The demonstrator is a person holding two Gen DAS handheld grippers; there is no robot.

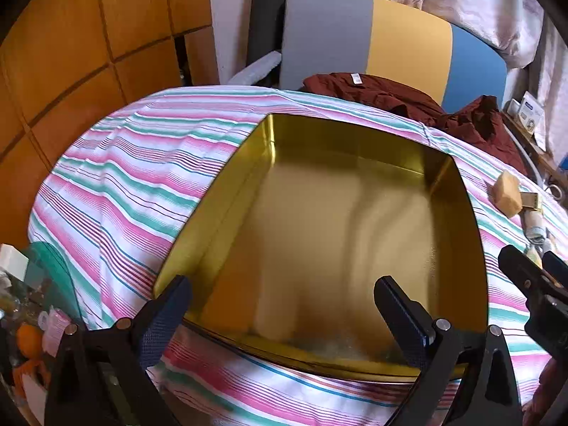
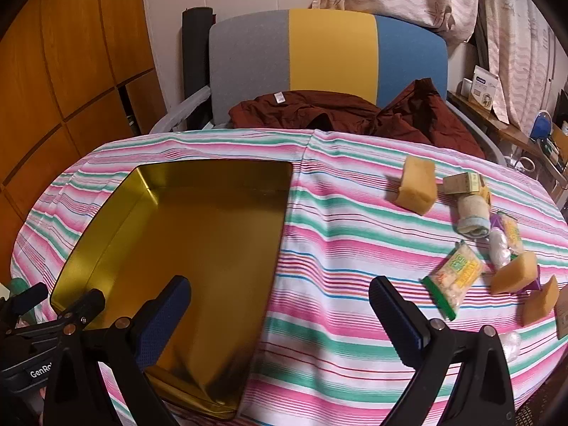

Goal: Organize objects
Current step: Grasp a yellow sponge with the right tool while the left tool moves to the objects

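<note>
Both grippers stand wide open and hold nothing. The left gripper (image 1: 284, 305) hangs over the near end of the gold tin (image 1: 355, 135), and the right gripper (image 2: 280, 305) over the tin's right rim. The tin's long axis runs away toward the chair (image 2: 330, 46). Right of the tin, sponges (image 2: 419, 184) and a snack packet (image 2: 454, 277) lie scattered on the striped cloth (image 2: 337, 248).

Warm, fairly dim indoor light; soft glare on the gold tin (image 1: 319, 213); heavy fisheye bending, black corners, slight blur at edges.
</note>
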